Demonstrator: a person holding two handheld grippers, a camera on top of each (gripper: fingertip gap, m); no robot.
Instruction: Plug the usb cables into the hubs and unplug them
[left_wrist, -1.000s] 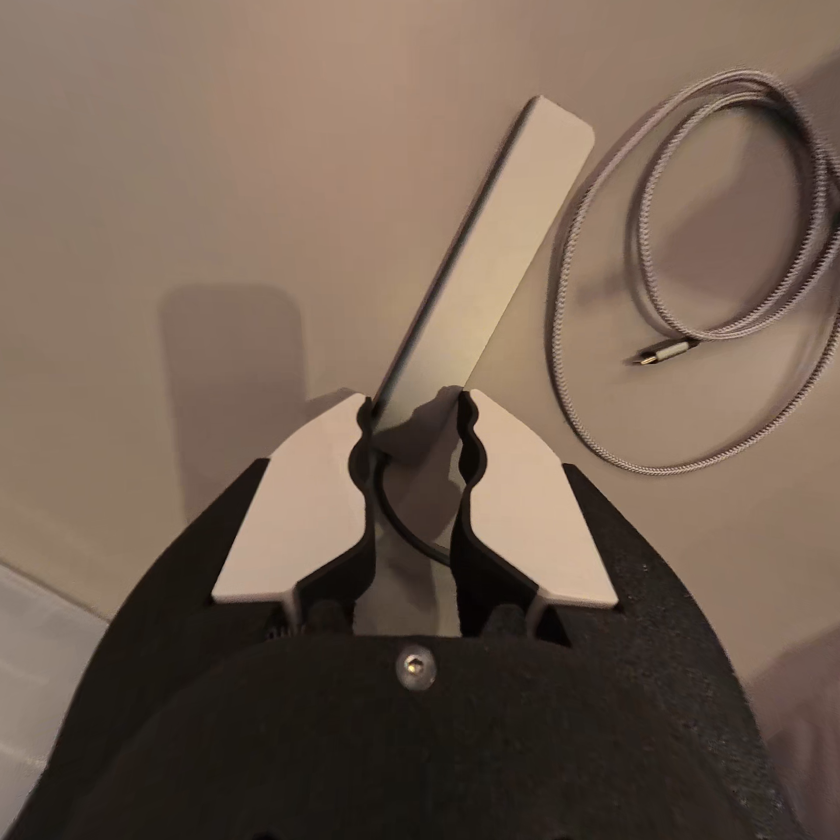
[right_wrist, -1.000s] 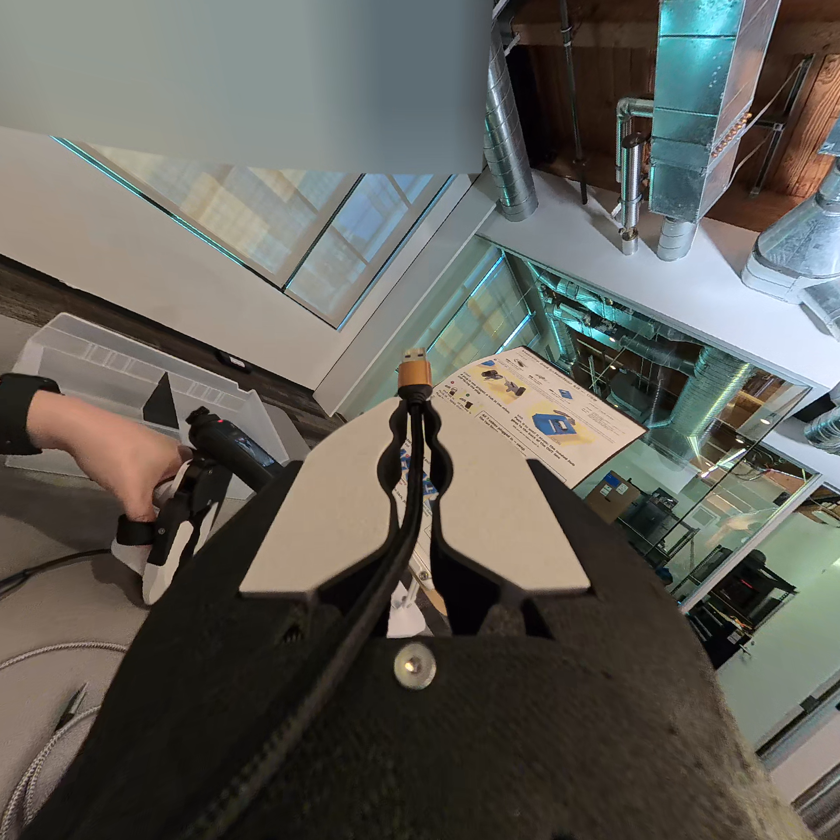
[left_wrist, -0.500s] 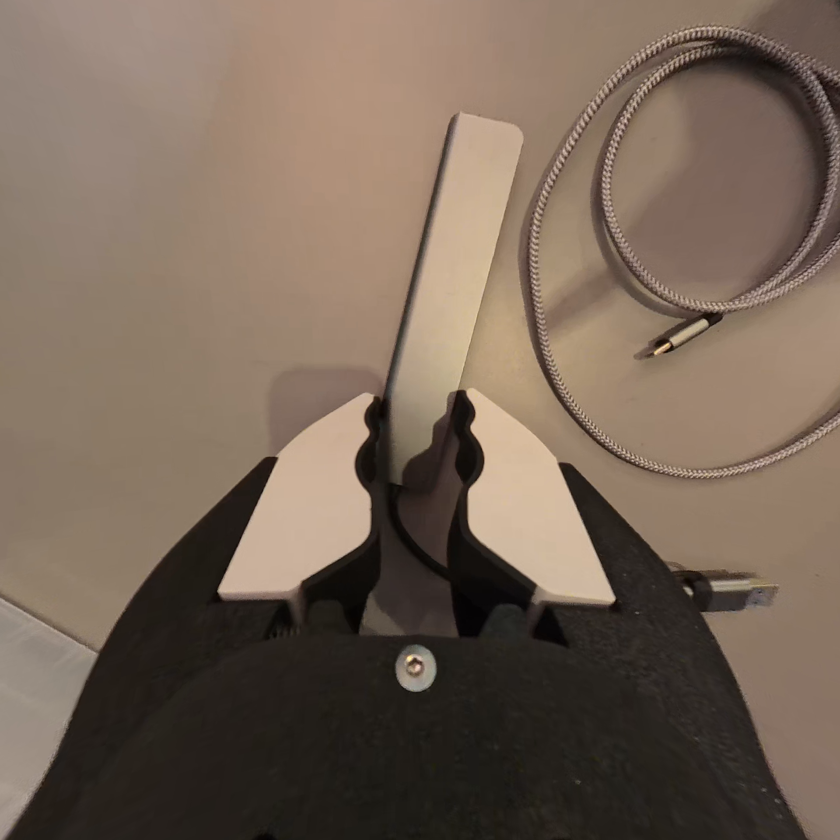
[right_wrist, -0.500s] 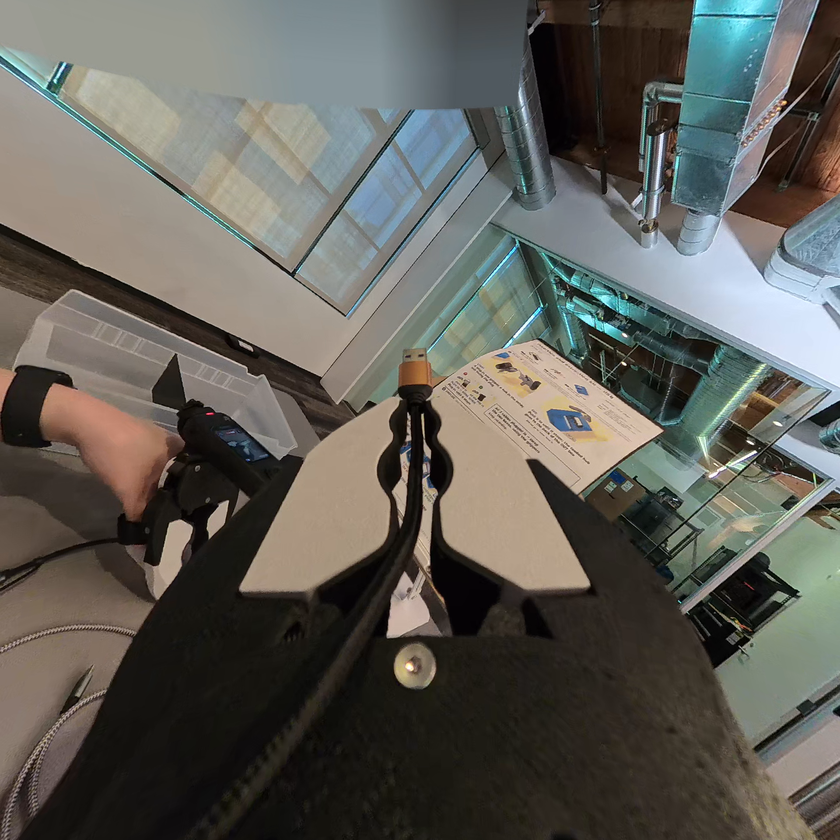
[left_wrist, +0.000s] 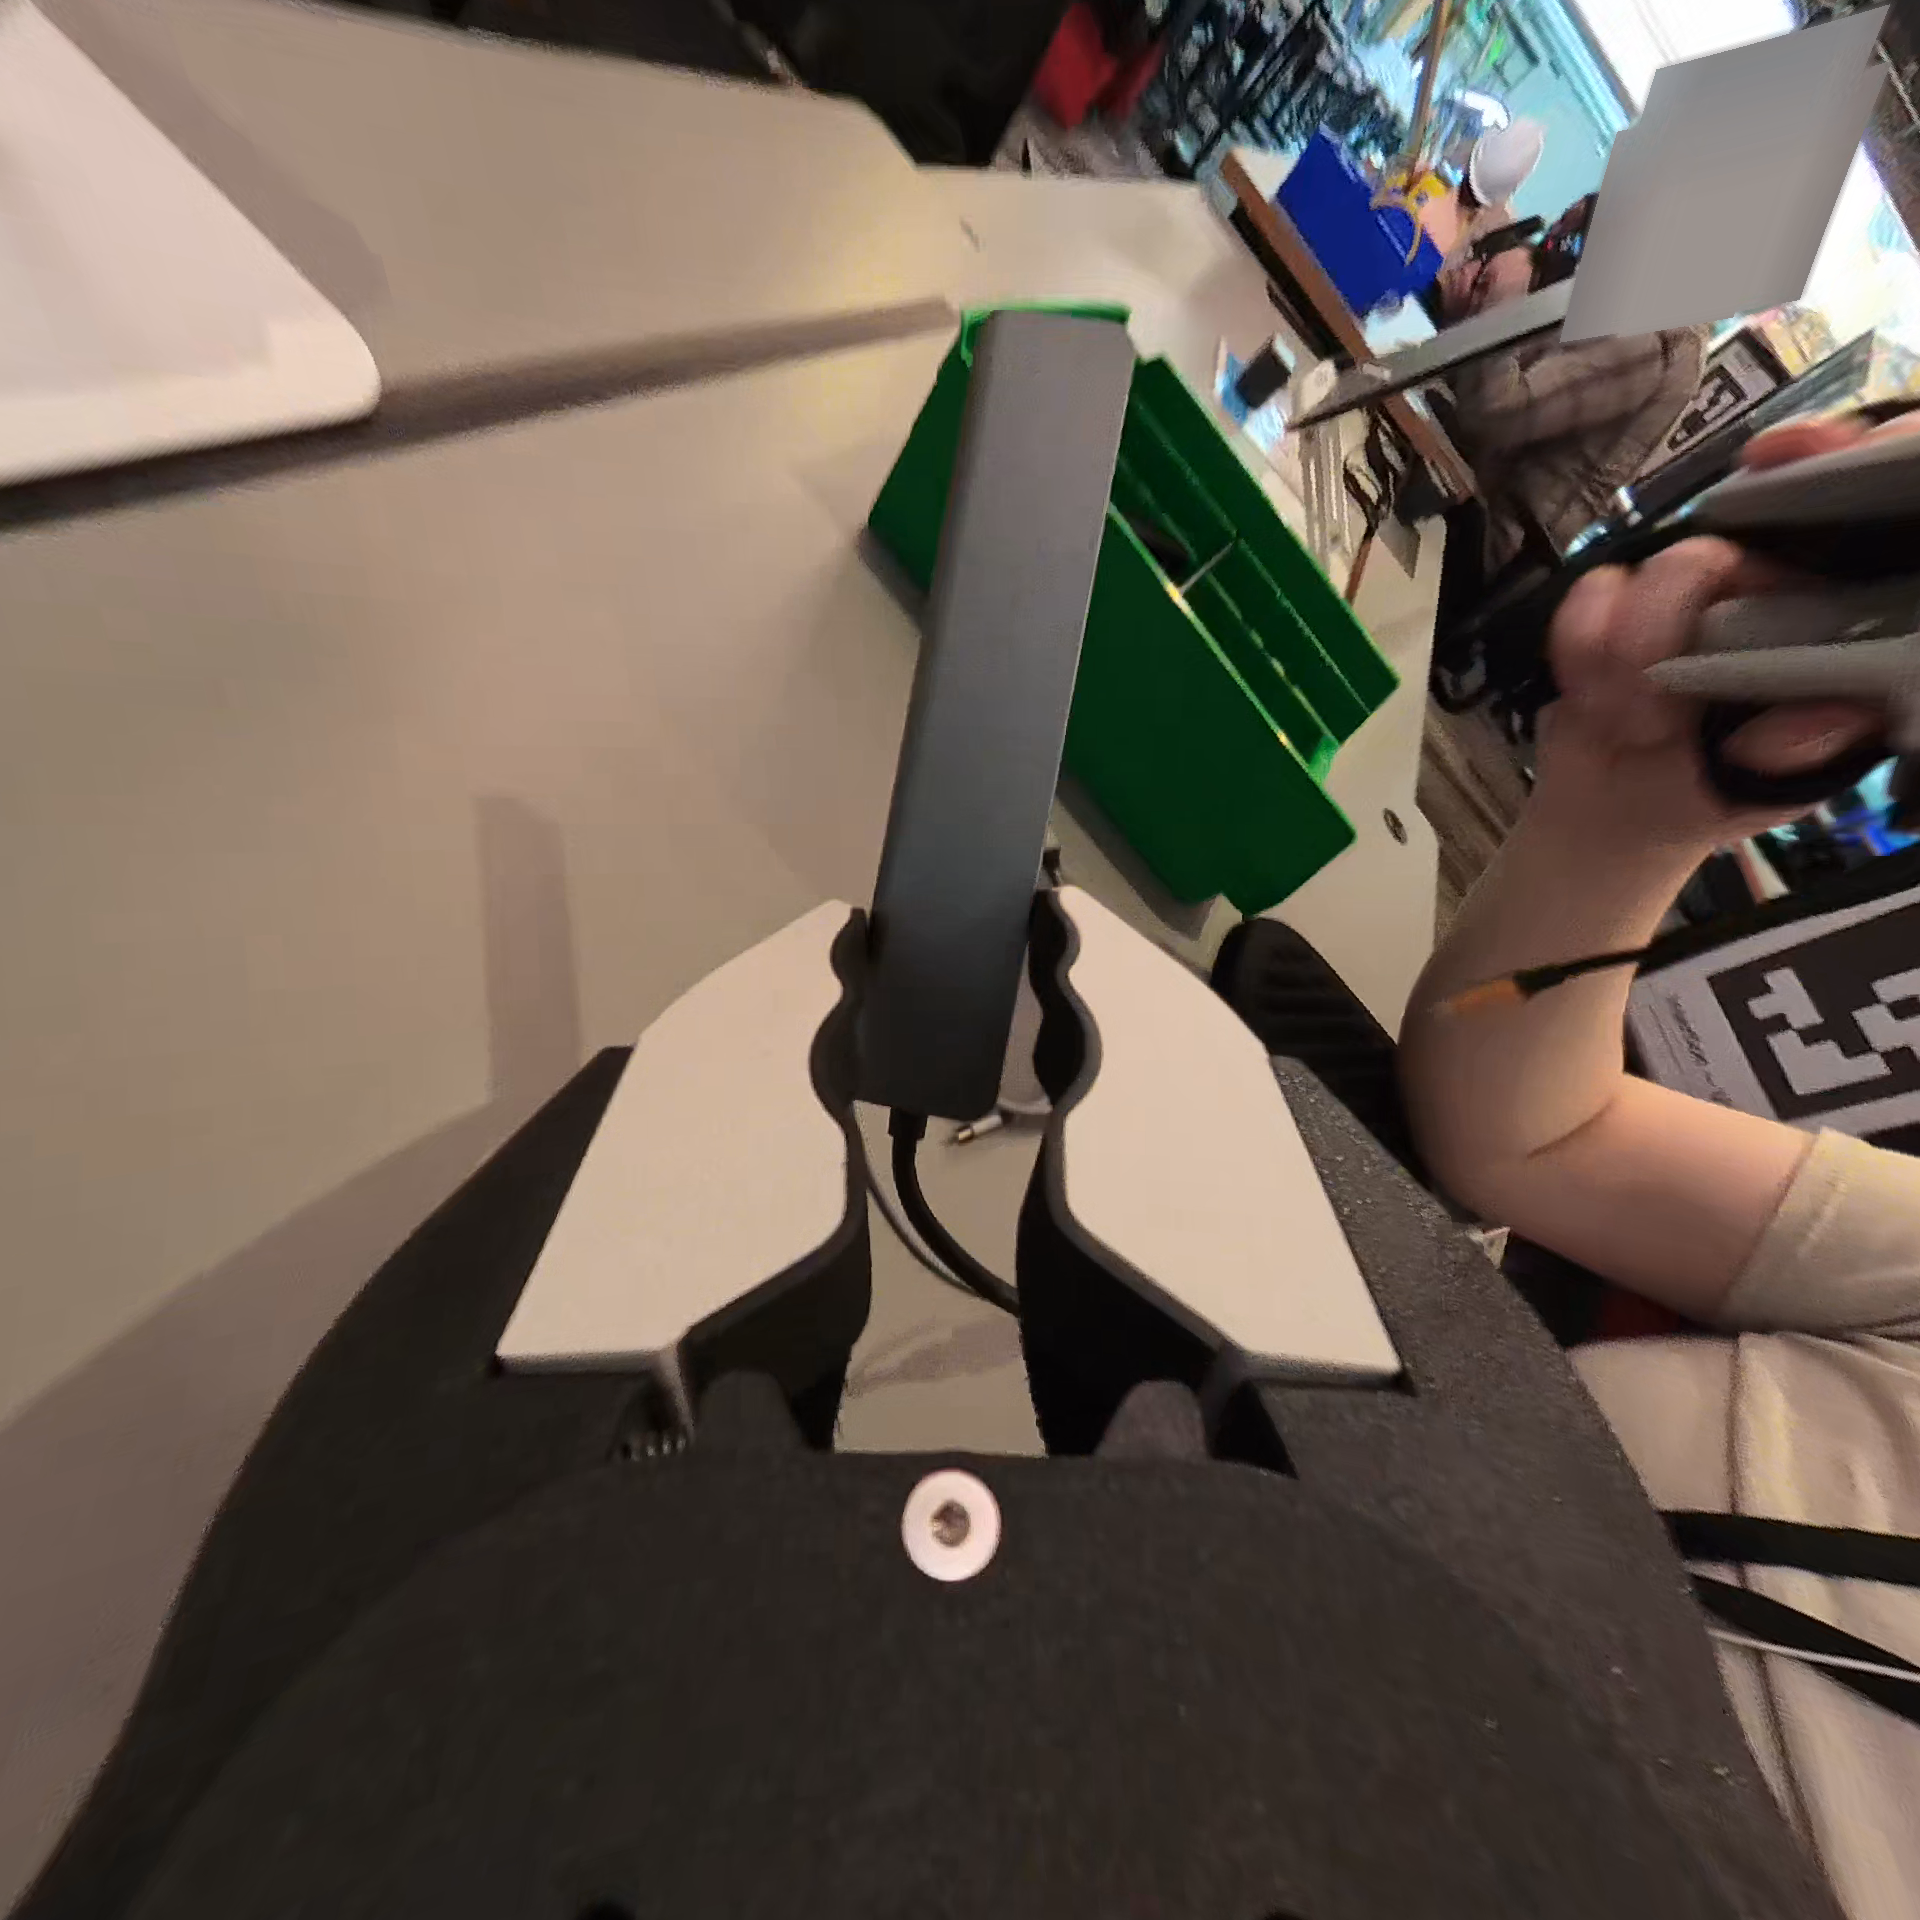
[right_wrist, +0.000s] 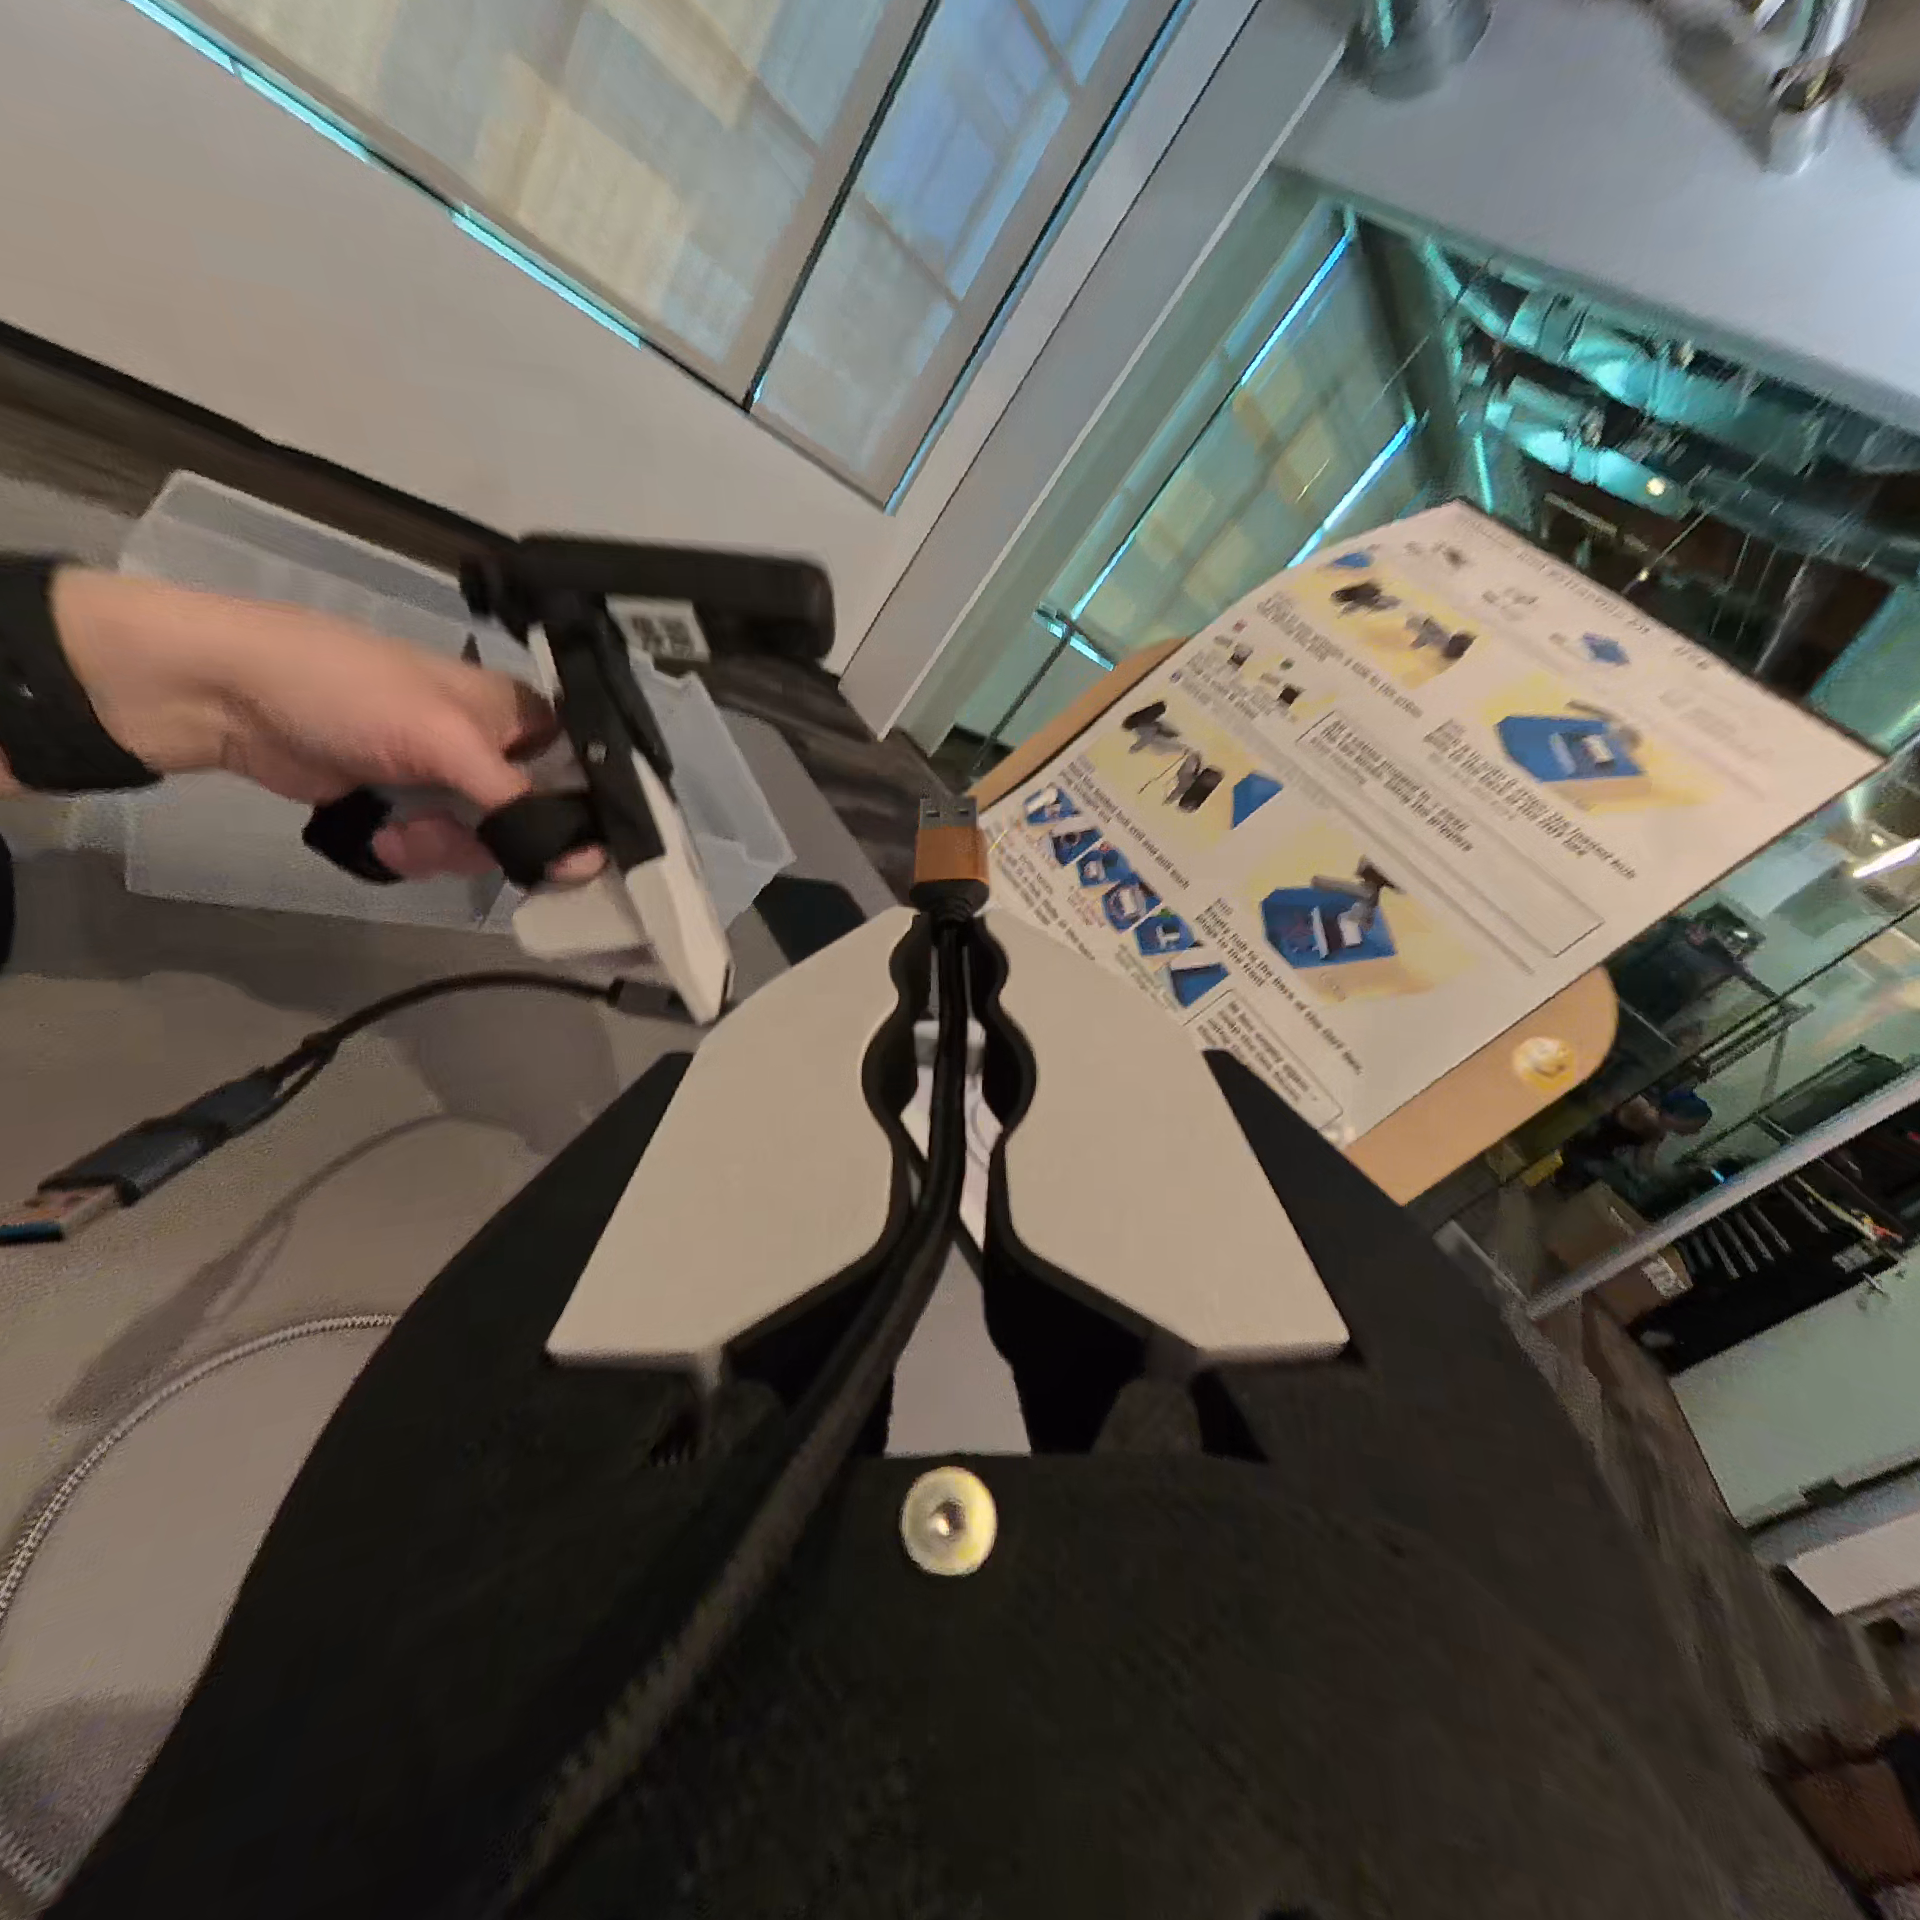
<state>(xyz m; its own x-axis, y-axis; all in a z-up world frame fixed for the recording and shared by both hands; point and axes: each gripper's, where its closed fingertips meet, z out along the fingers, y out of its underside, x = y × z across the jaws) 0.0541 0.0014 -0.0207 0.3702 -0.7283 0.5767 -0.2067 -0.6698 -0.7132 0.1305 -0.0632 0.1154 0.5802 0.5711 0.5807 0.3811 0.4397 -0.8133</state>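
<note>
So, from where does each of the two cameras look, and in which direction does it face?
Left wrist view: sits on the left gripper, looks along its jaws, shut on the dark hub, across the grey table toward a green bin; the person's right hand shows.
Right wrist view: sits on the right gripper, faces upward to windows and a poster, gripping the orange-collared usb cable; the left hand shows.
Shared: each sees the opposite hand with its gripper, and the table.
</note>
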